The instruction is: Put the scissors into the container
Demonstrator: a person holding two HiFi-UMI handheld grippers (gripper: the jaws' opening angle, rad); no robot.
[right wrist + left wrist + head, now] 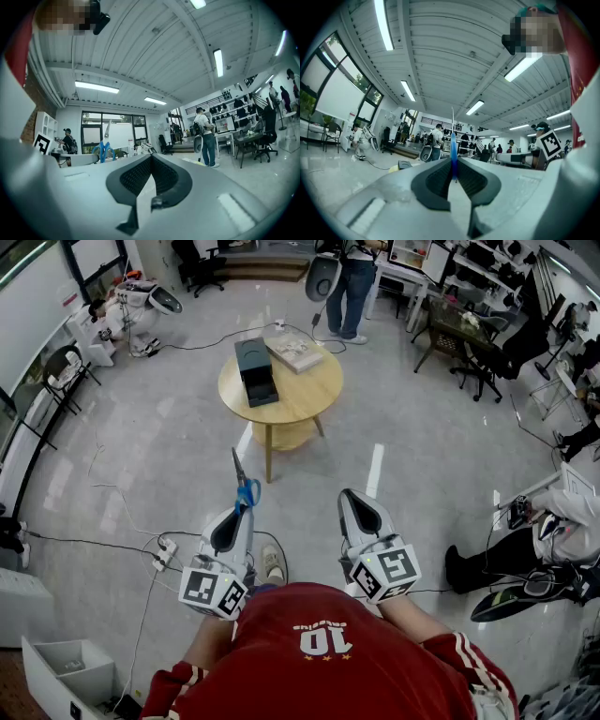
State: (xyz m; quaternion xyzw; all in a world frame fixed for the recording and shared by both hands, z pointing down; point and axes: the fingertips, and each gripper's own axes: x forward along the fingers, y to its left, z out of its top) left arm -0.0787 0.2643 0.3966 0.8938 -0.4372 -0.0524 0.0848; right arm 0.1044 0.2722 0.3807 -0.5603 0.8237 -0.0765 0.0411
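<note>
While the scissors aren't in the container yet, they're gripped solidly. The left gripper is clenched on the blue handles, and the silver blades stick out past the jaw tips toward the top of the head view. You'll find them lower centre-left in that frame. In the left gripper view they're edge-on, just a thin blue strip pinched between the two dark pads, with the blade tip poking up the middle of the frame.

The container is a dark boxy thing on a round wooden table, upper centre of the head view and well apart from the scissors. A flat, light-coloured book-like thing lies just beside it, toward the upper right of the tabletop.

The right gripper sits lower centre-right, next to the left one. Its jaws are closed together on nothing, and in the right gripper view the pads meet at the tip with nothing between them. That same view catches the scissors at the left of the frame, blue loops low and blade pointing up.

Both grippers look to be held about level, out in front of a red shirt that fills the bottom of the head view. Their marker cubes sit just above the shirt.

The floor is glossy grey, with cables and a power strip at lower left. Someone in jeans stands at the top edge, beyond the table.
</note>
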